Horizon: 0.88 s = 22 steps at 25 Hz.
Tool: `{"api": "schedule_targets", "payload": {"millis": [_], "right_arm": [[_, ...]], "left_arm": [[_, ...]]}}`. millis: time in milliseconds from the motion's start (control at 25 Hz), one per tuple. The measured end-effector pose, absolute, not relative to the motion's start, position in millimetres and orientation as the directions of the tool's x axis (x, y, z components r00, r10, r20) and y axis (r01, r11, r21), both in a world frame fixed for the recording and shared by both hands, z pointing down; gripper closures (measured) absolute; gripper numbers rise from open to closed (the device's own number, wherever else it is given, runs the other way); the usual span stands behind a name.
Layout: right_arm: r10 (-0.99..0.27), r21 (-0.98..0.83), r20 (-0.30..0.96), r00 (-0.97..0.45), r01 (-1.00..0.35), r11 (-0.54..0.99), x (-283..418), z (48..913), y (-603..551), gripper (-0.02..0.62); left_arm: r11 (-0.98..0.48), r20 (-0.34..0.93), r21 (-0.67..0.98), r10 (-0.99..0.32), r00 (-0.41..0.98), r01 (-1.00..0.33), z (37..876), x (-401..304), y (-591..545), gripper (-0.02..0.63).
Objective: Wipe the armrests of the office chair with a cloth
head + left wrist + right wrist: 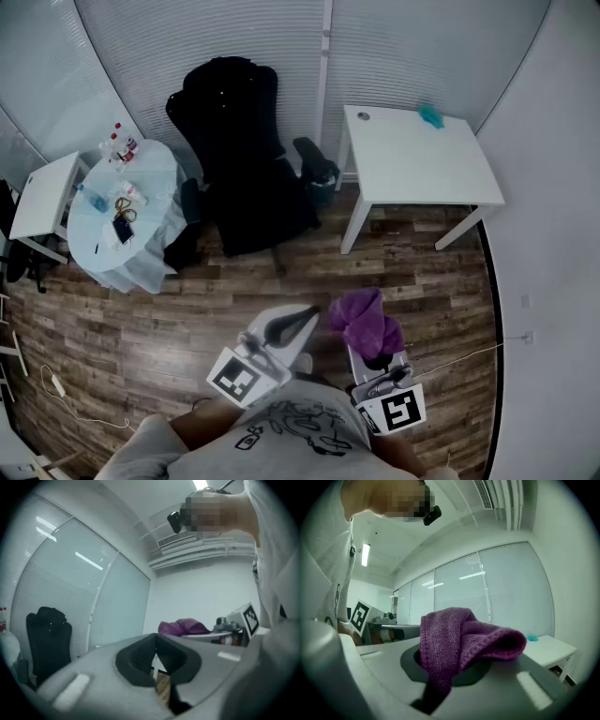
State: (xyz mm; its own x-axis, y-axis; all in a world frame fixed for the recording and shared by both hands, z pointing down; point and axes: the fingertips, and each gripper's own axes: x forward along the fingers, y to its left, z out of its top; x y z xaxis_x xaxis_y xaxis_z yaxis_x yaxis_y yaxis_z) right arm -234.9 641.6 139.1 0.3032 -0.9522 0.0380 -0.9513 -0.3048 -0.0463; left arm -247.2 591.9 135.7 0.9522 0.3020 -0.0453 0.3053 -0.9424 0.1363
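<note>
The black office chair [239, 150] stands by the blinds at the far side of the room, and its armrests [315, 161] stick out on both sides. Both grippers are held close to my body, well short of the chair. My right gripper [369, 349] is shut on a purple cloth [364, 321], which bunches over the jaws [459, 644]. The empty left gripper [302, 321] points at the chair with its jaws together [157, 657]. Chair [47, 639] and cloth [183, 626] both appear in the left gripper view.
A white desk [422, 159] with a small teal item [431, 115] stands right of the chair. At the left is a round table [141, 220] with bottles and a phone, beside a small white table [42, 192]. A cable [56, 384] lies on the wooden floor.
</note>
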Motion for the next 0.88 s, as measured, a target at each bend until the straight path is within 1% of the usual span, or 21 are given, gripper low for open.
{"api": "schedule_targets", "payload": {"millis": [240, 400, 520, 760, 880], "right_arm": [[-0.955, -0.076, 0.043, 0.294, -0.952, -0.297, -231.6, 150.4, 643.4, 0.555], [-0.958, -0.107, -0.005, 0.288, -0.952, -0.285, -218.2, 145.0, 636.8, 0.555], [-0.957, -0.105, -0.013, 0.289, -0.952, -0.286, -205.7, 144.5, 625.0, 0.557], [-0.970, -0.136, -0.015, 0.241, -0.962, -0.237, -176.1, 150.4, 584.3, 0.558], [-0.971, -0.109, -0.008, 0.237, -0.966, -0.235, -148.8, 147.3, 555.6, 0.558]], "left_arm": [[-0.941, -0.051, 0.130, 0.308, 0.950, 0.312, 141.5, -235.9, 598.2, 0.603], [-0.945, -0.049, 0.137, 0.294, 0.955, 0.298, 142.1, -228.1, 588.5, 0.604], [-0.949, -0.041, 0.134, 0.284, 0.958, 0.287, 147.1, -220.0, 572.2, 0.604], [-0.949, -0.057, 0.144, 0.274, 0.960, 0.280, 154.6, -179.4, 532.2, 0.603], [-0.947, -0.073, 0.152, 0.276, 0.958, 0.284, 152.4, -150.9, 506.0, 0.604]]}}
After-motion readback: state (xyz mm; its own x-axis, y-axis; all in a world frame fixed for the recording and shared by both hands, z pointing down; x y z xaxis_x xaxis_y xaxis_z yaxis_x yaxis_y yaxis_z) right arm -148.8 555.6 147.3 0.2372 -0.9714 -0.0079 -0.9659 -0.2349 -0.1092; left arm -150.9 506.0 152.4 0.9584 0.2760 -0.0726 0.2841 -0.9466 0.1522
